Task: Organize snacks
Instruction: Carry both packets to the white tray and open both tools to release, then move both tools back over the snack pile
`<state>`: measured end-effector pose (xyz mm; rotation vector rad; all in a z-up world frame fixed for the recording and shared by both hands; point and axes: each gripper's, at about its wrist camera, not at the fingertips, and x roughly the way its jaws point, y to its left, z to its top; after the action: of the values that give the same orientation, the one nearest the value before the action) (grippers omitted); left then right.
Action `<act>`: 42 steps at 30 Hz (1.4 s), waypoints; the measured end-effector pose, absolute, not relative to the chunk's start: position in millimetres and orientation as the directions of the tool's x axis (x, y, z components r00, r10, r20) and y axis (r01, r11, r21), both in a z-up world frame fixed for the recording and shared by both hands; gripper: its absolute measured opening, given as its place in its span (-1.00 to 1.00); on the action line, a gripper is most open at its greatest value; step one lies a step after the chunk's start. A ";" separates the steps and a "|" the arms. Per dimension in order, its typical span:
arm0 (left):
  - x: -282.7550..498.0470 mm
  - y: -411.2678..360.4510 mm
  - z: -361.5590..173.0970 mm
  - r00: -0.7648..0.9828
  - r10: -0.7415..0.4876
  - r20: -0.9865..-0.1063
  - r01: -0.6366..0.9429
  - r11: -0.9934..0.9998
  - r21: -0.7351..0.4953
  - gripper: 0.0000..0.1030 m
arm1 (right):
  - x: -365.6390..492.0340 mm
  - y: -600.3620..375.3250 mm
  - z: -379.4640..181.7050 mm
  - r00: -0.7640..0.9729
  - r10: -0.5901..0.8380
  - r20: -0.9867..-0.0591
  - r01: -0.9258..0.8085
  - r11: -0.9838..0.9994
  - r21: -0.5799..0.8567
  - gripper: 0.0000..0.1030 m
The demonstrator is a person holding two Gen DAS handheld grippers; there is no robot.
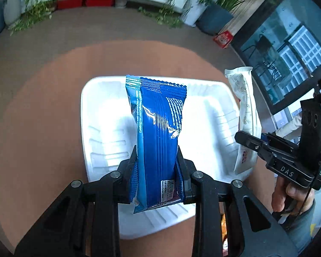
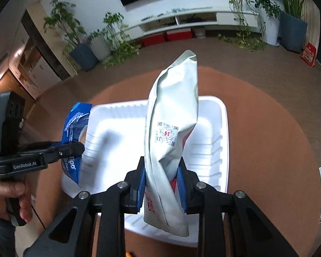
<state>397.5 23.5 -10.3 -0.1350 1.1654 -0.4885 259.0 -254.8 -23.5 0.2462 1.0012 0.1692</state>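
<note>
left gripper [image 1: 157,171] jaws clamped on a blue snack packet [image 1: 158,132], gripping its lower part, packet standing upright and held over the white foam tray [image 1: 211,115]. right gripper [image 2: 161,185] jaws clamped on a white snack packet [image 2: 173,128] with a qr code on its side, packet upright and a bit crumpled, also over the tray. in the left wrist view the right gripper [image 1: 249,140] shows at the right edge of the tray with the white packet [image 1: 245,115] hanging beside the rim, a hand [image 1: 289,194] on its handle. in the right wrist view the left gripper [image 2: 75,147] sits at the tray's left rim with the blue packet [image 2: 75,124]. tray [image 2: 223,128] rests on a round brown surface [image 1: 42,107], no snack visible inside it. potted plants [image 2: 83,49] and a white low cabinet [image 2: 182,21] along the far wall, red bag [image 2: 309,53] on the floor.
</note>
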 end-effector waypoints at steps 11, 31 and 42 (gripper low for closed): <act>377.5 27.5 -37.4 0.247 -0.400 -0.882 0.259 0.905 -0.338 -0.49 | 263.3 -254.8 -45.6 0.419 0.252 -0.872 -0.023 0.963 0.268 -0.45; 369.2 24.2 -33.3 0.278 -0.422 -0.863 0.177 0.906 -0.386 0.13 | 249.0 -267.1 -25.6 0.493 0.234 -0.838 -0.030 0.967 0.252 0.17; 320.3 44.8 34.1 0.447 -0.535 -0.717 0.248 0.844 -0.475 0.99 | 207.0 -294.7 35.0 0.702 0.249 -0.667 -0.059 0.954 0.293 0.57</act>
<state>320.3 44.8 34.1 -0.3217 0.9964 -0.4949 207.0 -294.7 35.0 0.2590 0.7758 0.1734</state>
